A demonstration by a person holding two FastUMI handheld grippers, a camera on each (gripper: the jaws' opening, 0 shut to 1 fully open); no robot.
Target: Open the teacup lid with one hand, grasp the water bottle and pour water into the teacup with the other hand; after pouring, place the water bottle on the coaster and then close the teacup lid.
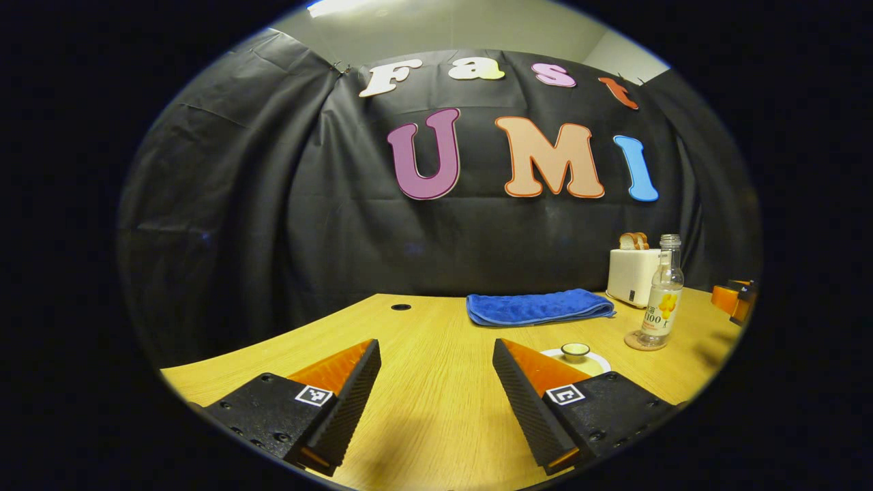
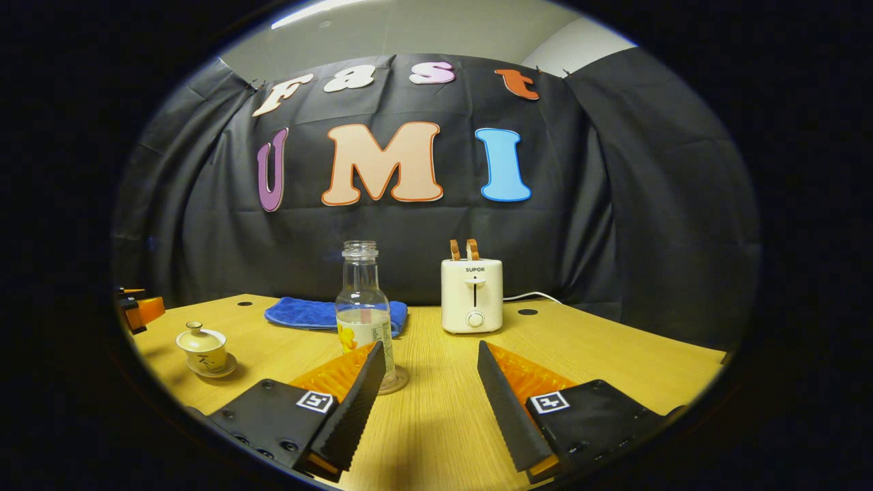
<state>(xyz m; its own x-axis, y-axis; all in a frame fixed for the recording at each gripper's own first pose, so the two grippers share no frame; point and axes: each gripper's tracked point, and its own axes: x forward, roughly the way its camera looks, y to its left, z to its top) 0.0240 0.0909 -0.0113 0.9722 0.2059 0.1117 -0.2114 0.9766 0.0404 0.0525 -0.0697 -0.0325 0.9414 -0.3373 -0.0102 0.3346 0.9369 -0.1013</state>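
Observation:
A small cream teacup (image 2: 202,350) with its lid on stands on a saucer at the table's left in the right gripper view. In the left gripper view the lid's knob (image 1: 575,350) peeks out just behind my left gripper's right finger. The clear, uncapped water bottle (image 2: 363,314), partly full, stands upright on a round clear coaster (image 2: 397,382), just beyond my right gripper's left fingertip. It also stands at the right in the left gripper view, bottle (image 1: 663,296). My left gripper (image 1: 435,348) and right gripper (image 2: 430,349) are both open and hold nothing.
A folded blue towel (image 1: 539,307) lies at the back of the wooden table (image 1: 436,409). A cream toaster (image 2: 472,293) with toast stands behind the bottle, its cord trailing right. Round holes mark the tabletop's back edge. The other gripper (image 2: 136,310) shows at the far left.

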